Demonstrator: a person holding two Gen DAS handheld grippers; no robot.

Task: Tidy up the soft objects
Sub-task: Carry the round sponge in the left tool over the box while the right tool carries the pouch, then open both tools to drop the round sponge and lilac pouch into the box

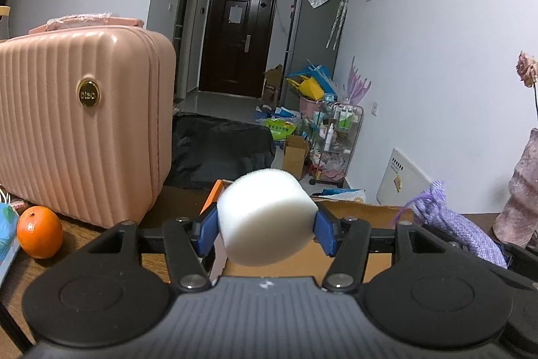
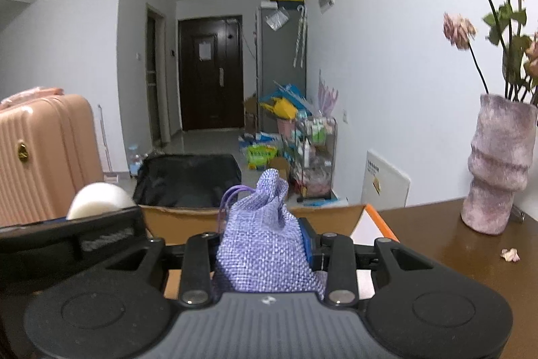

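Note:
A white foam cylinder (image 1: 265, 217) sits crosswise between the blue pads (image 1: 206, 231) of my left gripper (image 1: 267, 232), which is shut on it above an open cardboard box (image 1: 363, 212). In the right wrist view my right gripper (image 2: 262, 244) is shut on a purple woven drawstring pouch (image 2: 259, 234). The pouch stands upright over the same box (image 2: 329, 214), and one blue pad (image 2: 307, 241) presses its right side. The left pad is hidden behind the cloth. The foam (image 2: 97, 199) shows at the left of this view, and the pouch (image 1: 447, 217) at the right of the left wrist view.
A pink ribbed suitcase (image 1: 84, 123) stands on the wooden table (image 2: 437, 244) at the left, with an orange (image 1: 39, 232) beside it. A mauve vase of dried flowers (image 2: 497, 170) stands at the right, with a fallen petal (image 2: 510, 254) near it.

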